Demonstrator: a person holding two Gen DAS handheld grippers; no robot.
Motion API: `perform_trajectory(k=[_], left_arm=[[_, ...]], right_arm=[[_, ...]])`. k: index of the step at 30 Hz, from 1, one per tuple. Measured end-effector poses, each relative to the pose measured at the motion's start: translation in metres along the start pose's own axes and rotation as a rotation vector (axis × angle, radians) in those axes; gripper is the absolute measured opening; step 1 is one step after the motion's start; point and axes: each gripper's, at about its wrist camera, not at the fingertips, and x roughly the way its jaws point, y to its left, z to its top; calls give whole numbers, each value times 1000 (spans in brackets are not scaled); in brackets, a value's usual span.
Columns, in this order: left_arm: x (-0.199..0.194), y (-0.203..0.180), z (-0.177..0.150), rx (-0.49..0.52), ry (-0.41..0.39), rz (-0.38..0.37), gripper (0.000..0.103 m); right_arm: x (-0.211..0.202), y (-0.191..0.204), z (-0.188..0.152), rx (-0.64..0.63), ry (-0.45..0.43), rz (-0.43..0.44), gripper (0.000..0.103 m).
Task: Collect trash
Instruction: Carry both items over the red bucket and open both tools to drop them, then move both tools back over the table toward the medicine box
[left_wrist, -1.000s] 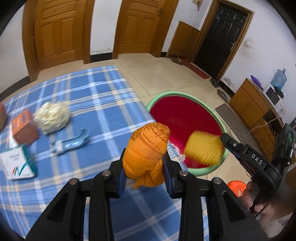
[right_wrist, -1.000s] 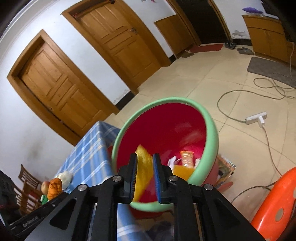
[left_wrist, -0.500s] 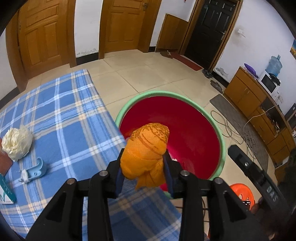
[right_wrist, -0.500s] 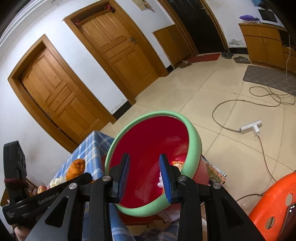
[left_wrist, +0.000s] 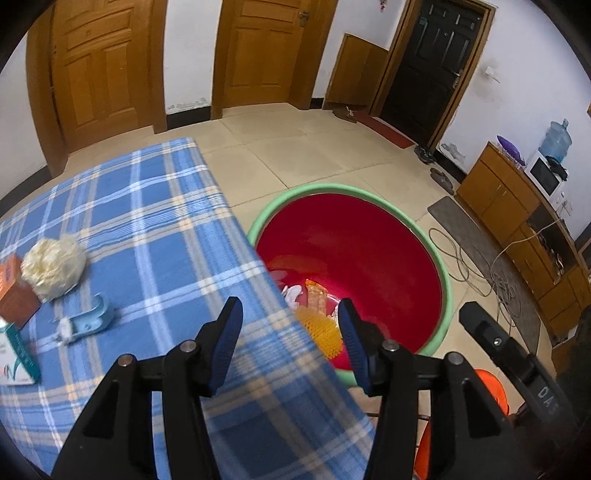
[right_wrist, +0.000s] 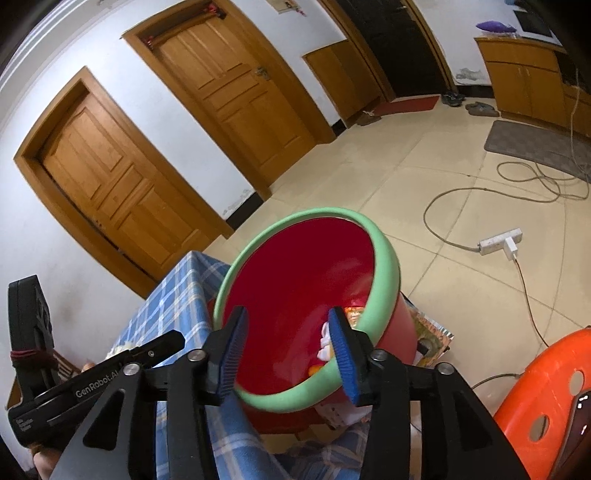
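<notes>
A red bin with a green rim (left_wrist: 439, 266) (right_wrist: 388, 266) stands on the floor beside the table. Inside lie an orange net wad (left_wrist: 323, 330), a snack wrapper (left_wrist: 317, 297) and white scraps. My left gripper (left_wrist: 288, 330) hangs over the table's edge by the bin, its jaws opening with nothing between them. My right gripper (right_wrist: 286, 338) is over the bin's near rim, jaws also opening and empty. On the blue checked cloth (left_wrist: 155, 229) remain a cream paper ball (left_wrist: 53, 266), a light blue plastic piece (left_wrist: 86, 323), a brown box (left_wrist: 13, 291) and a white carton (left_wrist: 16, 356).
An orange plastic stool (right_wrist: 543, 402) stands right of the bin. Cables and a power strip (right_wrist: 500, 242) lie on the tiled floor. Wooden doors and a low cabinet (left_wrist: 517, 206) line the walls. The right gripper's body (left_wrist: 509, 362) shows at the lower right of the left wrist view.
My left gripper carried the orange net wad over the bin and let it fall in. My right gripper dropped the yellow piece into the bin. Both sets of jaws spread apart.
</notes>
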Motion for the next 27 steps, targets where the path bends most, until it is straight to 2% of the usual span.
perform_trajectory(k=[2, 8, 20, 27], left_arm=[[-8, 6, -4, -12, -9, 9, 54], [-41, 38, -15, -71, -54, 59, 58], [-92, 119, -37, -233, -124, 195, 64], [-114, 172, -56, -368, -150, 281, 66]], right_arm=[[-6, 7, 0, -14, 1, 9, 55], [-23, 30, -3, -43, -2, 57, 60], [-37, 84, -25, -123, 34, 124, 65], [-30, 108, -38, -164, 72, 143, 67]])
